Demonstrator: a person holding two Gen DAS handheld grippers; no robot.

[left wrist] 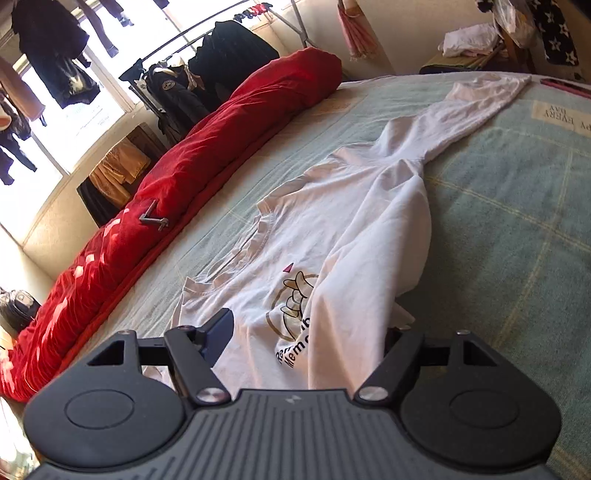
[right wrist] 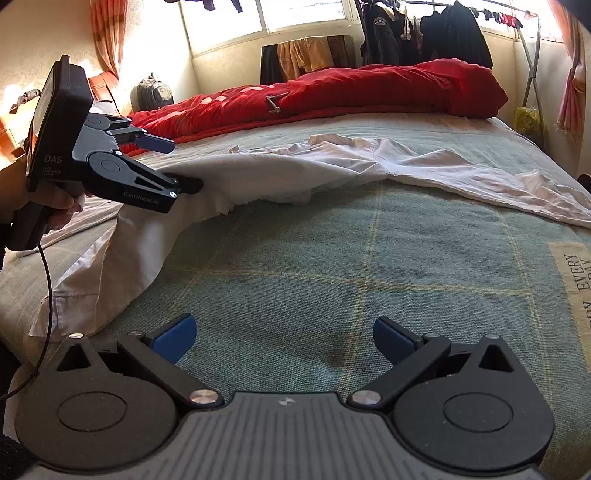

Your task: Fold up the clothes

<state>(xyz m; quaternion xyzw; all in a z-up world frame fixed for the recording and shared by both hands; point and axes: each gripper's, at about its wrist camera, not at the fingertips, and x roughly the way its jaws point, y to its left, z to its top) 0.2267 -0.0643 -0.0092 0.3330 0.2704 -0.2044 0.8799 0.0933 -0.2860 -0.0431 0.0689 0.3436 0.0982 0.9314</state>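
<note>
A white T-shirt (left wrist: 351, 221) with a printed emblem lies crumpled lengthwise on the green checked bedspread (left wrist: 517, 221). My left gripper (left wrist: 310, 326) stands open at the shirt's near end, with the fabric lying between its jaws and draped over the right finger. The blue left pad (left wrist: 221, 325) shows bare. In the right wrist view the same left gripper (right wrist: 179, 164) is at the left, held by a hand (right wrist: 55, 206), against the raised edge of the shirt (right wrist: 406, 162). My right gripper (right wrist: 284, 339) hangs open over bare bedspread (right wrist: 295, 258), with nothing between its fingers.
A rolled red duvet (left wrist: 221, 147) runs along the far side of the bed (right wrist: 369, 88), with a small metal tool (left wrist: 153, 218) lying on it. A rack of dark clothes (right wrist: 443, 29) stands by the window. A backpack (right wrist: 155, 92) sits at the back left.
</note>
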